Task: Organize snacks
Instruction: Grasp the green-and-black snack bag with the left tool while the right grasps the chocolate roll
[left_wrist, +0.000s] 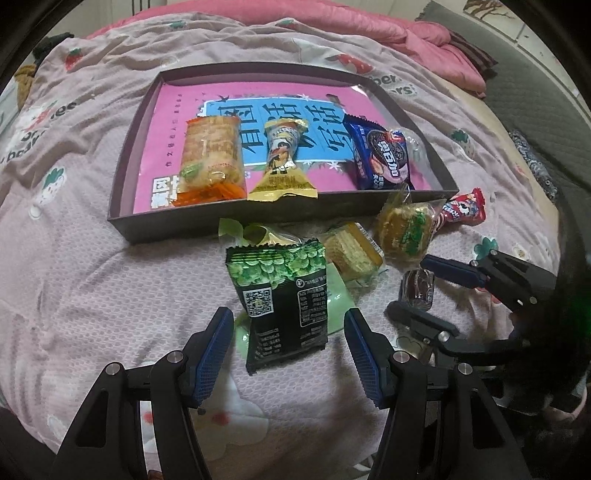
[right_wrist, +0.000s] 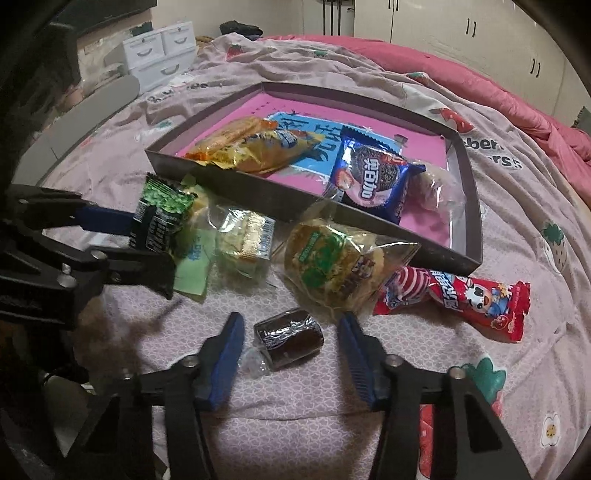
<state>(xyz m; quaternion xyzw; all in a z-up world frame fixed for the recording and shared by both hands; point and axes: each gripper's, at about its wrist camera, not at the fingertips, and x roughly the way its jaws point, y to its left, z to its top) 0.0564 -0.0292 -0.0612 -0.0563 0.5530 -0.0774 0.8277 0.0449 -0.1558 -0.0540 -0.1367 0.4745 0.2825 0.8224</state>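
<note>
Pink patterned bedding (left_wrist: 92, 288) covers the bed and bears everything. On it, far from the cameras, lies a shallow dark tray (left_wrist: 125, 155) with a pink book as its floor; inside rest a cracker pack (left_wrist: 210, 155), a yellow candy packet (left_wrist: 282, 162) and a blue cookie pack (left_wrist: 376, 155). Near the tray's front wall lie loose snacks: a green pea packet (left_wrist: 280, 295), a pale wafer (left_wrist: 351, 251), a green-labelled cake (right_wrist: 328, 262) and, to the right, a red candy (right_wrist: 461, 299). The left gripper (left_wrist: 290, 354) stands open astride the pea packet, pads apart from it. The right gripper (right_wrist: 291, 350) is also open, a small dark wrapped sweet (right_wrist: 288, 338) between its blue pads, not pressed.
</note>
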